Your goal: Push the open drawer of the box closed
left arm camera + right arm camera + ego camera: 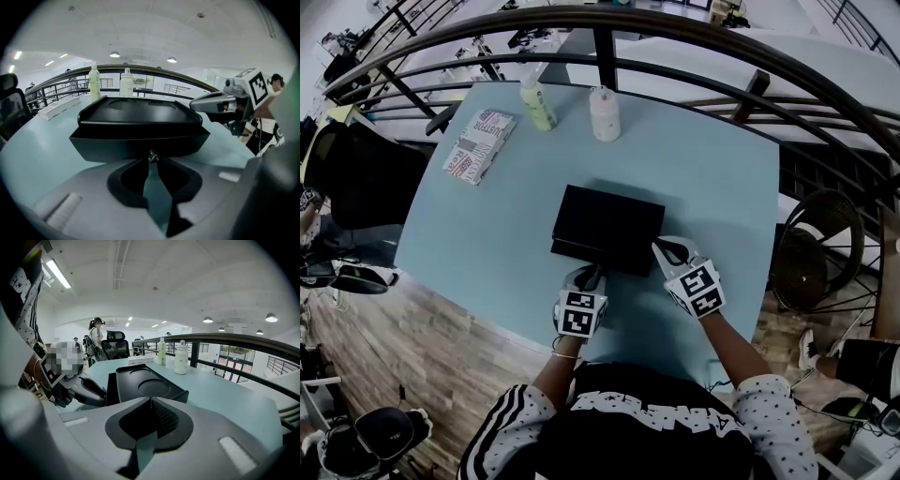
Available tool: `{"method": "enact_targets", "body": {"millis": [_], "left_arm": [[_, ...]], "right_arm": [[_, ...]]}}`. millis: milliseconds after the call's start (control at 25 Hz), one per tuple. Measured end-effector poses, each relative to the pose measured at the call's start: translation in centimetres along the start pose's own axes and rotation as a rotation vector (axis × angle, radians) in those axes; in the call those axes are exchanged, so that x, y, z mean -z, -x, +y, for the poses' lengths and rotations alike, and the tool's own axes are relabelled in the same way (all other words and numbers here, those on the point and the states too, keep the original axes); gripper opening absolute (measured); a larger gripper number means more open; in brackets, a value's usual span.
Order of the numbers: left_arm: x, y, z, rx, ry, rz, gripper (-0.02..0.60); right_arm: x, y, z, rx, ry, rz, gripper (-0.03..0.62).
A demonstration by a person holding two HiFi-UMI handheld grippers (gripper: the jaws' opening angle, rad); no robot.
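The box [609, 217] sits mid-desk [478, 225], drawer [592, 253] protruding toward the operator. Both tongs are pressed together and empty: left tongs [592, 277] at the drawer front, right tongs [666, 251] beside the box corner. Push squarely at centre and keep the box from sliding.

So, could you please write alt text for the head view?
A black box with its drawer slightly open sits on a light blue table; the left gripper is at the drawer front, the right gripper by its right corner. Two bottles stand behind.
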State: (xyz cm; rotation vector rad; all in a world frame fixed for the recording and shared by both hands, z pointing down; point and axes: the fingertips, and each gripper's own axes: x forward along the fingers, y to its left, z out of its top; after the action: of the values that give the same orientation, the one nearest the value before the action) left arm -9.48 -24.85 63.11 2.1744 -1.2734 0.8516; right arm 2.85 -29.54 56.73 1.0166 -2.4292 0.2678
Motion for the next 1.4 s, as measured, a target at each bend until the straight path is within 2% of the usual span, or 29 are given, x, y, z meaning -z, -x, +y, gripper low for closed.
{"method": "enact_targets", "body": {"millis": [1400], "left_arm": [[-1.9, -2.0, 0.4, 0.011, 0.007, -0.027, 0.0]], "right_arm": [[0.1, 0.0, -0.2, -0.001, -0.001, -0.003, -0.009]]}}
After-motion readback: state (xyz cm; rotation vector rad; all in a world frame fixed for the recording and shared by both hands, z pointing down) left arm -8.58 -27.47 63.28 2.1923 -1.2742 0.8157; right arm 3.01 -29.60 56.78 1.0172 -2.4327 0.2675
